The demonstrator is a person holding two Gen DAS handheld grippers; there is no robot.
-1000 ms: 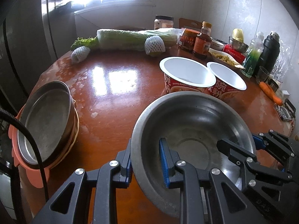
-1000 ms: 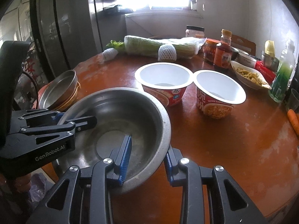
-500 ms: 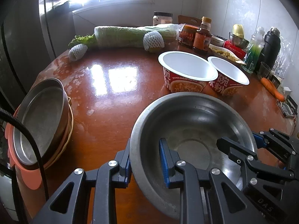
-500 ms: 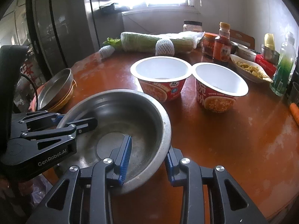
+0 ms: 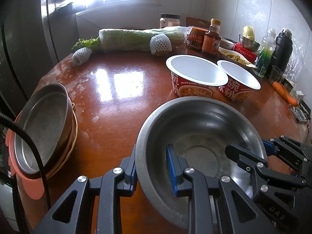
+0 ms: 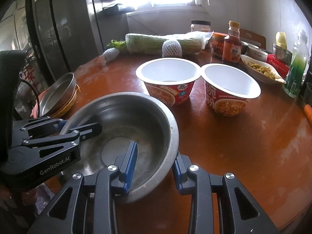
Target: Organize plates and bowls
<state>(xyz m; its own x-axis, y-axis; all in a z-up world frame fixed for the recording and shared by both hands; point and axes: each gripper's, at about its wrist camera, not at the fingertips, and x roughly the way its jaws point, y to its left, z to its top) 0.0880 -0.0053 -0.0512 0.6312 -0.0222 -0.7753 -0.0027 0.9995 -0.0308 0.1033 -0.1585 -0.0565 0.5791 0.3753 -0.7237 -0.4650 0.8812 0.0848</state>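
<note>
A large steel bowl point(image 5: 198, 128) point(image 6: 124, 120) is held above the red-brown table by both grippers. My left gripper point(image 5: 153, 171) is shut on its left rim, one finger inside and one outside. My right gripper point(image 6: 155, 167) is shut on its right rim in the same way. Each gripper also shows in the other's view. A stack of plates point(image 5: 44, 124) point(image 6: 58, 95), a steel one on top of tan and orange ones, sits at the table's left edge. Two empty red paper noodle bowls point(image 5: 196, 76) point(image 6: 168, 80) stand side by side behind the steel bowl.
At the back lie a wrapped cabbage point(image 5: 136, 39), foam-netted fruit point(image 5: 160, 42), sauce jars and a bottle point(image 5: 211, 37). At the right are a dish of food point(image 6: 261, 70), a green bottle point(image 6: 296, 66), a black flask point(image 5: 282, 48) and a carrot point(image 5: 284, 93). A dark fridge point(image 6: 58, 29) stands left.
Both grippers, still holding the steel bowl, have drawn back a little from the noodle bowls and lifted slightly. The plate stack has not moved.
</note>
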